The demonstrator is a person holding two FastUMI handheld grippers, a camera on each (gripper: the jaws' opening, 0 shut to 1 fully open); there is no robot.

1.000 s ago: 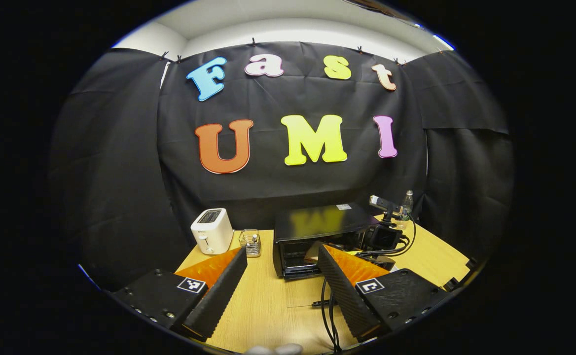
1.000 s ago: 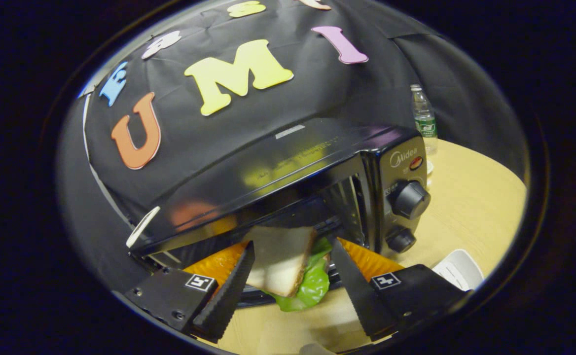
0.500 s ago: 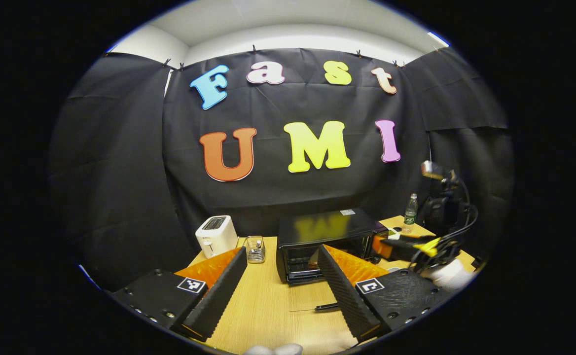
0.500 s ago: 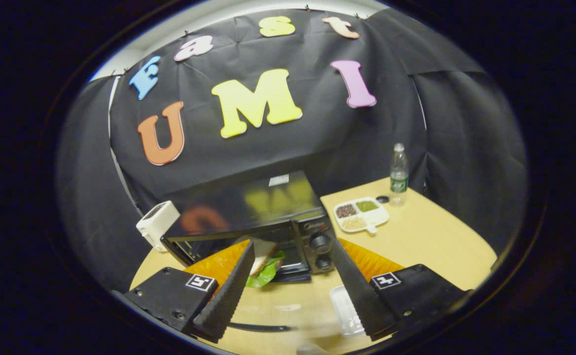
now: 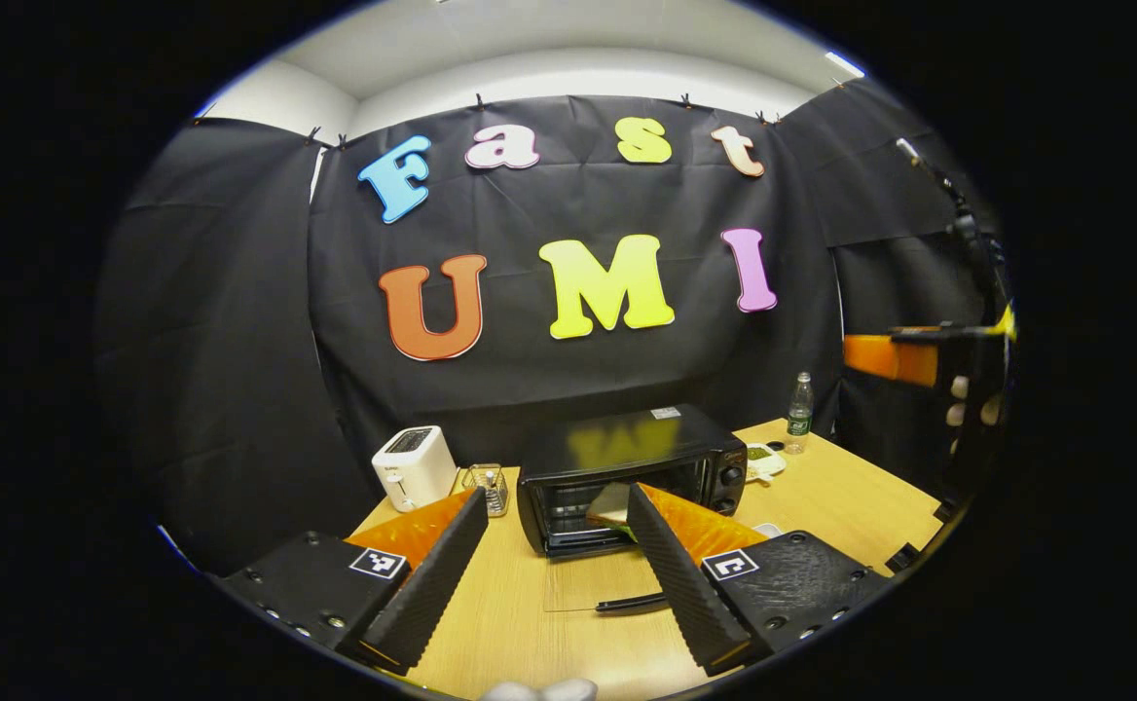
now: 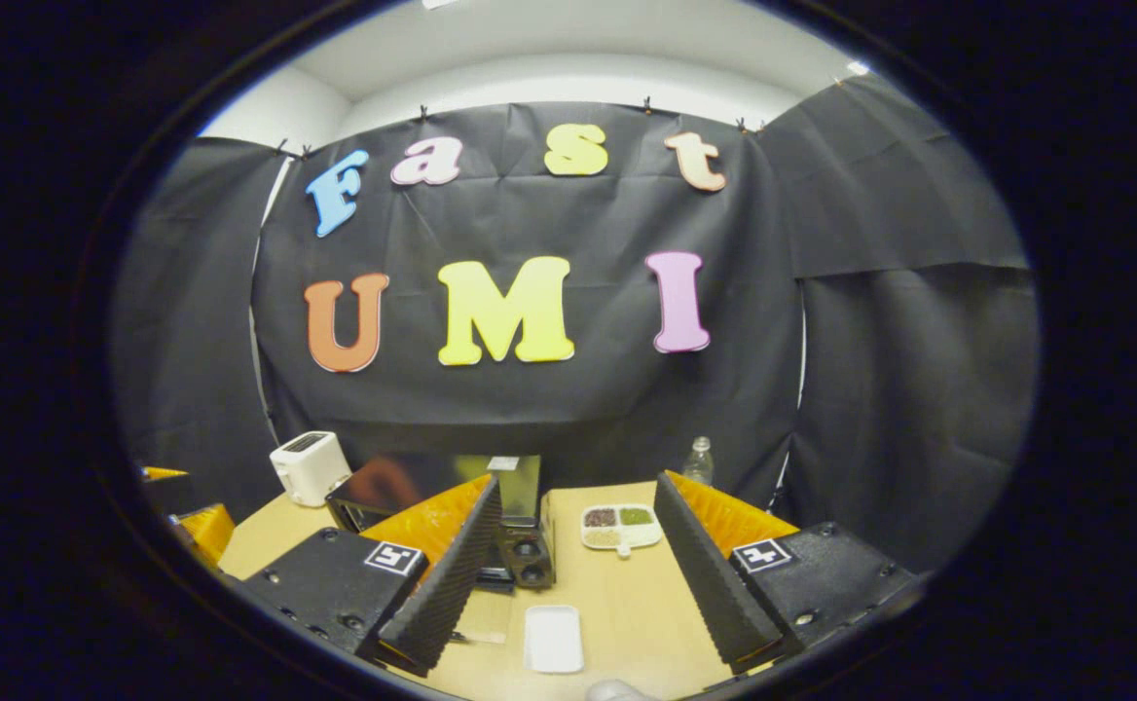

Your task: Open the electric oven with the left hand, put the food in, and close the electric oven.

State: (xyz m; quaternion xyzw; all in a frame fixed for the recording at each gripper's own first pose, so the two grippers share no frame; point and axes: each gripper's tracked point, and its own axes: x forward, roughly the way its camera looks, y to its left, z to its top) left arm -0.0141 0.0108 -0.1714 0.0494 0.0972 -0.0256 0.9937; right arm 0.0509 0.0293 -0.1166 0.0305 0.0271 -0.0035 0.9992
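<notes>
L gripper [image 5: 554,545] fingers spread wide apart, nothing between them, touching nothing; it hangs above the near part of the wooden table [image 5: 851,497], aimed toward the electric oven [image 5: 627,462]. R gripper [image 6: 578,555] also wide apart and empty, held over the table, looking toward the far wall. In the left gripper view the R gripper's body sits high at far right, well above the table, w/ the fingers of a hand [image 5: 968,399] wrapped on it. Oven stands mid-table near the back wall, long axis running left-right, front facing the near side; its glass door [image 5: 588,594] lies dropped flat on the table toward the L gripper, handle at the near edge. Sandwich [image 5: 610,506] rests inside the oven cavity, toward its right half, bread face tilted; green leaf just visible under it. Knobs on the oven's right end. White toaster [image 5: 415,467] left of the oven, small clear holder [image 5: 491,484] between them. Right of the oven: divided snack dish [image 6: 620,526], then a water bottle [image 5: 799,412] near the wall. Empty white tray [image 6: 552,638] lies on the table near the R gripper.
</notes>
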